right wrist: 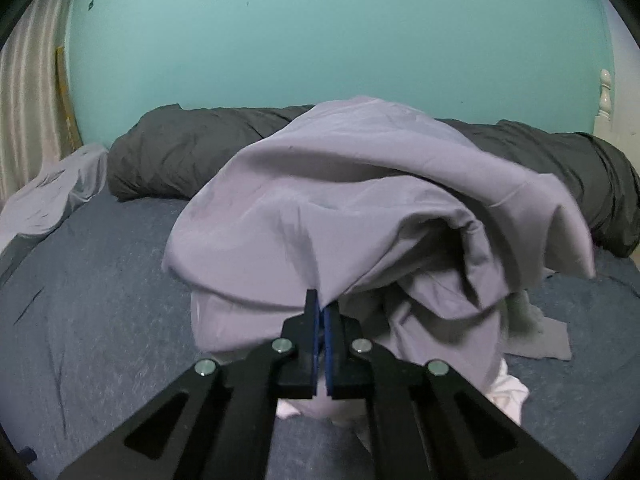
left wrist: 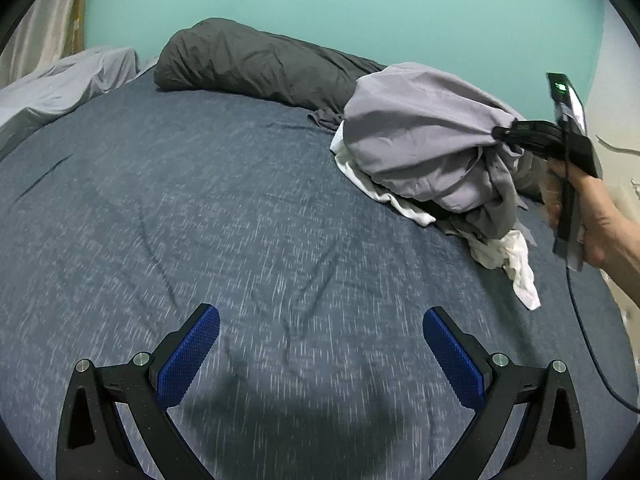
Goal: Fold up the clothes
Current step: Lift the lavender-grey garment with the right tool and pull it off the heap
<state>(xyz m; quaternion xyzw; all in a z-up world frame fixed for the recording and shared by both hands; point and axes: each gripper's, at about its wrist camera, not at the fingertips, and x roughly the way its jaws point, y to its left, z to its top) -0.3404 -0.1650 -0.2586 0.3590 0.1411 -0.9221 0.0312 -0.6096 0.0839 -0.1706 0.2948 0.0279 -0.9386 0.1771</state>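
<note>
A lavender-grey garment point(right wrist: 360, 208) is lifted off a heap of clothes on the blue bed. My right gripper point(right wrist: 322, 300) is shut on a pinch of its edge, and the cloth drapes down and away from the pads. In the left wrist view the same garment point(left wrist: 420, 128) hangs from the right gripper point(left wrist: 502, 134), held by a hand at the right. White clothing point(left wrist: 516, 264) lies under the heap. My left gripper point(left wrist: 320, 320) is open low over bare blue sheet, with nothing between its blue pads point(left wrist: 196, 356).
A dark grey rolled duvet point(left wrist: 256, 64) lies along the far edge by the teal wall. A pale grey sheet point(left wrist: 60, 84) is bunched at the far left. The blue mattress sheet point(left wrist: 200, 208) spreads wide at left and centre. A cable point(left wrist: 592, 352) hangs at the right.
</note>
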